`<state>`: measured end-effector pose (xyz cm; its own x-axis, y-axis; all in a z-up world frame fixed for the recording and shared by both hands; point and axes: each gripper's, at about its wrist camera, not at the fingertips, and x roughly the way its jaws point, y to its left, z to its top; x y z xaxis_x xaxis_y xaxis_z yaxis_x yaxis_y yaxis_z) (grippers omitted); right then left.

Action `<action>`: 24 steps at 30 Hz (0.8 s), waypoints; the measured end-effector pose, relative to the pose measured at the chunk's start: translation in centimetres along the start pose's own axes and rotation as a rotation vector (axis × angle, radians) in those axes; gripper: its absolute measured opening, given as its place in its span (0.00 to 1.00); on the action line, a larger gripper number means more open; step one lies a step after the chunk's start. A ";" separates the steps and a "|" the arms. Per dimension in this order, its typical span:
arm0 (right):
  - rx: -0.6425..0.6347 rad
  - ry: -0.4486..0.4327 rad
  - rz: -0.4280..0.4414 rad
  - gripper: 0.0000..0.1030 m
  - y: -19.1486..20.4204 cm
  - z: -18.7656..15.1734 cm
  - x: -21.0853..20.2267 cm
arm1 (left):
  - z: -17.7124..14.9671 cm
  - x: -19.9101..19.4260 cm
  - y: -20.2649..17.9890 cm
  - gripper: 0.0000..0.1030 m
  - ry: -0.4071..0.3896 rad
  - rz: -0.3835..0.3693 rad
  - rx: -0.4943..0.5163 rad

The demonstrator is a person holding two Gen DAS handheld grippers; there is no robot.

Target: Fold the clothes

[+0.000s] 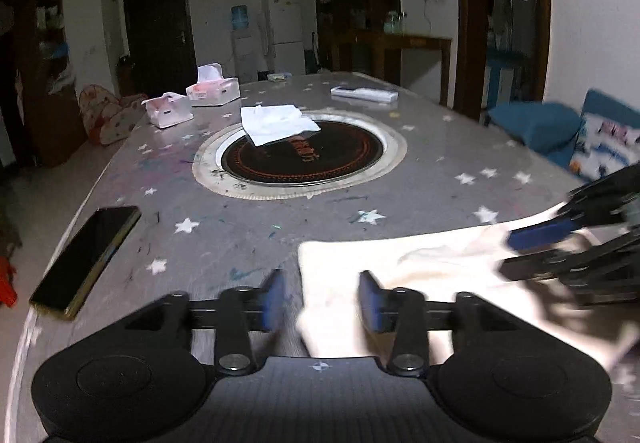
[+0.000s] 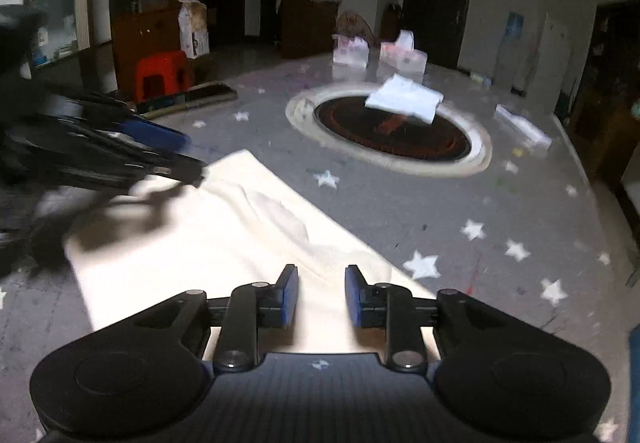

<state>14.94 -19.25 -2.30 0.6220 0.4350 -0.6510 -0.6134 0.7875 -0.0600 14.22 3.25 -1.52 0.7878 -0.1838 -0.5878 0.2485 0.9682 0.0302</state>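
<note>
Cream garment lies flat beneath both open claws, left and right.

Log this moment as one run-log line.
stage: fold clothes, cloth flat on table | left gripper: jaws open at cloth edge | right gripper: jaws open over cloth | phone: near table edge

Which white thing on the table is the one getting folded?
Find the big grey star-patterned table with the black round plate in its middle. At the near edge, between both grippers, lies a cream cloth. It is much larger than the small folded white cloth on the plate.
</note>
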 end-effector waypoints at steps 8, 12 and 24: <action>0.005 -0.009 -0.056 0.28 -0.2 -0.4 0.5 | -1.5 -1.3 -0.5 0.45 0.047 -0.042 -0.049; 0.007 -0.007 -0.062 0.28 -0.2 -0.5 0.4 | -2.1 -1.5 -0.9 0.35 0.069 -0.052 -0.071; 0.000 0.005 -0.019 0.29 1.5 -3.4 -3.5 | -5.4 -6.7 -2.8 0.35 0.130 -0.158 -0.056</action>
<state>10.17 -21.05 -2.68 0.6310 0.4174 -0.6539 -0.6013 0.7958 -0.0723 5.19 2.67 -1.97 0.6617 -0.3139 -0.6809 0.3281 0.9378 -0.1134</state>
